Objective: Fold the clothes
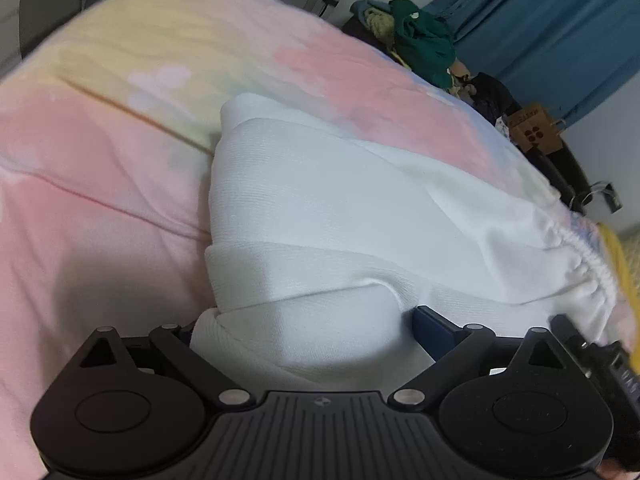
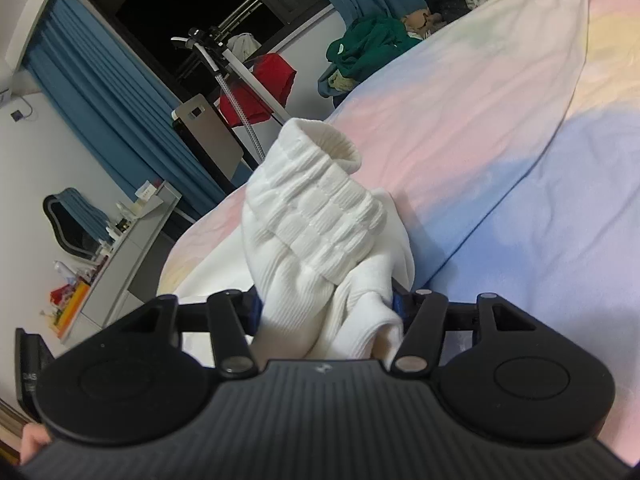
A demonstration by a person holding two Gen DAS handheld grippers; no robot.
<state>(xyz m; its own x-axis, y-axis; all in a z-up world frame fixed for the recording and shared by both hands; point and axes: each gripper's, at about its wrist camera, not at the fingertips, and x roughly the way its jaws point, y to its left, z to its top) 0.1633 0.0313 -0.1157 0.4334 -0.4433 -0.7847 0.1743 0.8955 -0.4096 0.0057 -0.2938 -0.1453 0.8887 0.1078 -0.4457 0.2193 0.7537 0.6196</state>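
White garment (image 1: pixel 340 208), pastel pink-yellow-blue bedspread (image 1: pixel 100 184)

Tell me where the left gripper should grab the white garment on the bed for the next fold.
Probably the near folded edge of the white garment, approached from the front: that edge bulges up between the open left gripper fingers, while the right gripper holds the elastic waistband end.

A bed (image 1: pixel 100 184) under a pastel quilt (pink, yellow and blue patches) carried the white garment (image 1: pixel 320 208); a heap of green and dark clothes (image 1: pixel 424 44) lay at its far edge.
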